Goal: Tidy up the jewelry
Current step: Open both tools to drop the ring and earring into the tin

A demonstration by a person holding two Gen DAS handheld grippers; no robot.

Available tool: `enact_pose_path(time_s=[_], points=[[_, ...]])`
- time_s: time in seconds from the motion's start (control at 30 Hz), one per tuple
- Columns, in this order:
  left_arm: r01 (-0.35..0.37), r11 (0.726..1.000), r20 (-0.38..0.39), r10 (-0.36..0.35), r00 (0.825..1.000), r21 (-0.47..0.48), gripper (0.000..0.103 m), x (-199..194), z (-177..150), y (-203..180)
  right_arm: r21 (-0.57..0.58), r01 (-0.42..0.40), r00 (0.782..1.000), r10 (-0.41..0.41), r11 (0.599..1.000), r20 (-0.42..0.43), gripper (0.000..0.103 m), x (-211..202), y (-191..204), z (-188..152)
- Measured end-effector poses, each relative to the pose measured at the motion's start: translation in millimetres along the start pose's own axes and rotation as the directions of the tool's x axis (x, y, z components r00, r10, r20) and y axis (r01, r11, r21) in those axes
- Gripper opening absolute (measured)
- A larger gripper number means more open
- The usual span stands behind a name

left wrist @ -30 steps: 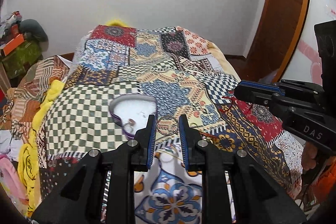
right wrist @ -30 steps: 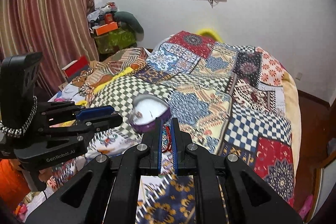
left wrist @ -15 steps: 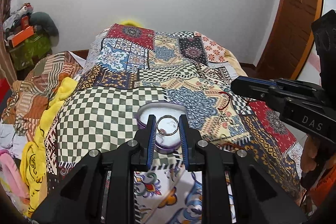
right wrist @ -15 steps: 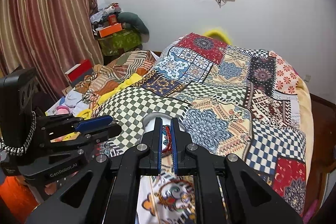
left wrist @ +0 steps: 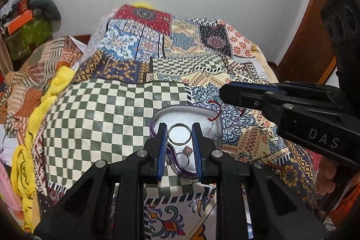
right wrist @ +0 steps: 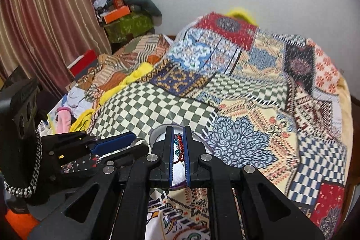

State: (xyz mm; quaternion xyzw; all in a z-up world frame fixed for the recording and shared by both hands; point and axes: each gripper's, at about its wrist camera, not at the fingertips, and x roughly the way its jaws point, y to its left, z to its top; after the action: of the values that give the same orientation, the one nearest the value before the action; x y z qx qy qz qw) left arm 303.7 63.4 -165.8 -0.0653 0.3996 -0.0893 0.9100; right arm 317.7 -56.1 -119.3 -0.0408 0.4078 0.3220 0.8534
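Over the patchwork bedspread (left wrist: 126, 109), above its green-and-white checked panel, the left claw (left wrist: 179, 138) hangs directly above a heart-shaped clear tray with a purple rim (left wrist: 211, 115) that lies on the bed. Its blue-padded fingers (left wrist: 162, 145) pinch a thin round silver bangle (left wrist: 179, 133) by its two sides, and the ring stands between the tips with the tray's pale floor showing through it. Lower in the tray lie what look like a small ring and a little dark square piece; they are too small to name surely.

The right claw (right wrist: 179, 145) is pressed nearly together on a red beaded cord bracelet (right wrist: 179, 146), whose beads and a bluish stone show in the narrow gap. In the left wrist view, loose red thread ends (left wrist: 215, 110) dangle from its tip over the tray's far right edge, so both pieces sit above the same container.

By my reading, the step in hand is dropping jewelry into the tray. The next move likely calls for lowering the bangle until it nearly touches the floor, then spreading the left fingers gently so it lies flat rather than rolling out. The bracelet would follow, with care that its cord does not snag on a pad or drape over the rim.
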Motion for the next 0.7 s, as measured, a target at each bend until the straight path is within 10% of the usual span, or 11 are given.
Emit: enact_pose_path(time_s=[0.7], points=[[-0.007, 1.0, -0.068, 0.007, 0.998, 0.009, 0.02, 32.8, 0.4, -1.9, 0.025, 0.0, 0.989, 0.004, 1.0, -0.146, 0.007, 44.5, -14.9, -2.5]])
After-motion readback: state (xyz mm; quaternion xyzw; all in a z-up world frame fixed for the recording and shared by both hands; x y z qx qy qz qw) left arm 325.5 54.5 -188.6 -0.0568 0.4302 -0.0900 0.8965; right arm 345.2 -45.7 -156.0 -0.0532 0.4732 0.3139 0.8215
